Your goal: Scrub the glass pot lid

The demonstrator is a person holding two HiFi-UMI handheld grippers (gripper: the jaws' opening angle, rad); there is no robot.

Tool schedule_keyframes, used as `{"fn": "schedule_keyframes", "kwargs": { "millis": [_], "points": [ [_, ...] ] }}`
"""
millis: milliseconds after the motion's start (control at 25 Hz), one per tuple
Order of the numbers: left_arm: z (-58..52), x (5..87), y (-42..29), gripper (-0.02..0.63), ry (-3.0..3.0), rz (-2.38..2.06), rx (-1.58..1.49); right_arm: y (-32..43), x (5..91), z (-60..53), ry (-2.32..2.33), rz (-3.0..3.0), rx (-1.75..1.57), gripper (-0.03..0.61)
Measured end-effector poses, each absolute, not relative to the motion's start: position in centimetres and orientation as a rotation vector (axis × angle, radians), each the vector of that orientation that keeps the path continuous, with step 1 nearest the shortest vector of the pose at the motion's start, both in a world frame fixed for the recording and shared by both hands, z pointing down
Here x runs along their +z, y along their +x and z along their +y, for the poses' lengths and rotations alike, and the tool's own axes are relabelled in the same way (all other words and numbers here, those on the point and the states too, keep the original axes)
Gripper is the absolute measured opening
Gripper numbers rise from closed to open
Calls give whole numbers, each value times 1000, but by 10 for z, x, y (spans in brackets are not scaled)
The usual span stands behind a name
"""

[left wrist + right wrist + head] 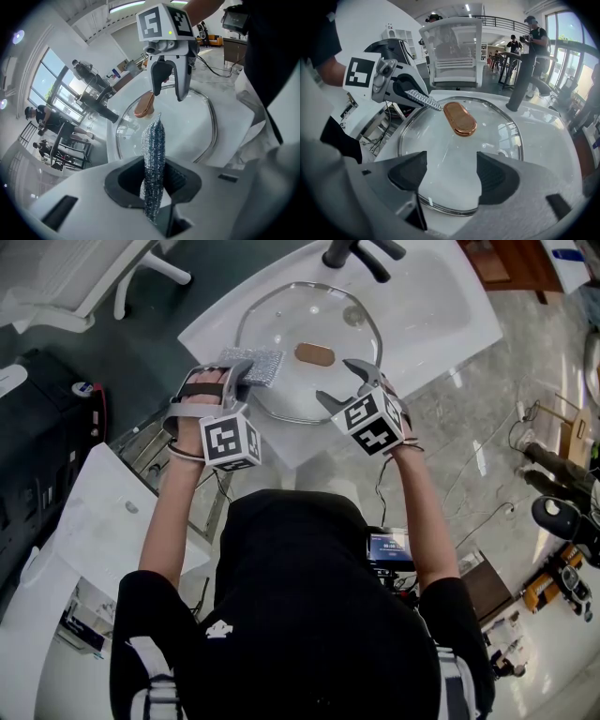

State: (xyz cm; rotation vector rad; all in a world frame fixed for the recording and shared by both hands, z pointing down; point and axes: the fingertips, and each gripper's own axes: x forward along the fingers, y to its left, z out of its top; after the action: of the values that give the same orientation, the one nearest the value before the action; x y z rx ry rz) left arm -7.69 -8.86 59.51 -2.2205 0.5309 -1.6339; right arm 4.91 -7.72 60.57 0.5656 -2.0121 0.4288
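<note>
Left hand-held gripper point(152, 180): jaws clamped tight on a silvery scouring pad point(153, 150), held edge-on and sticking out past the fingertips. Right hand-held gripper point(452, 176): jaws wide apart, nothing gripped; only glass and rim show through the gap. Glass pot lid point(454, 150): round, clear, with a metal band round the edge, a small vent hole and an oblong copper-coloured handle point(460, 118) at centre. It lies flat on a white surface point(431, 306), a dark faucet point(361, 254) beyond it. The two hand-held grippers face each other across the lid, left one at its left rim, right one over its near right edge. Pad's free end reaches in over the glass close to the handle; contact with the glass can't be made out.
</note>
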Motion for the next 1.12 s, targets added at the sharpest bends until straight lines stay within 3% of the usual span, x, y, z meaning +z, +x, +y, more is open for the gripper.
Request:
{"fn": "schedule_keyframes", "kwargs": {
  "millis": [1120],
  "points": [
    [-79, 594, -78, 67, -2238, 517, -1670, 49, 606, -77, 562, -2010, 427, 319]
  ]
}}
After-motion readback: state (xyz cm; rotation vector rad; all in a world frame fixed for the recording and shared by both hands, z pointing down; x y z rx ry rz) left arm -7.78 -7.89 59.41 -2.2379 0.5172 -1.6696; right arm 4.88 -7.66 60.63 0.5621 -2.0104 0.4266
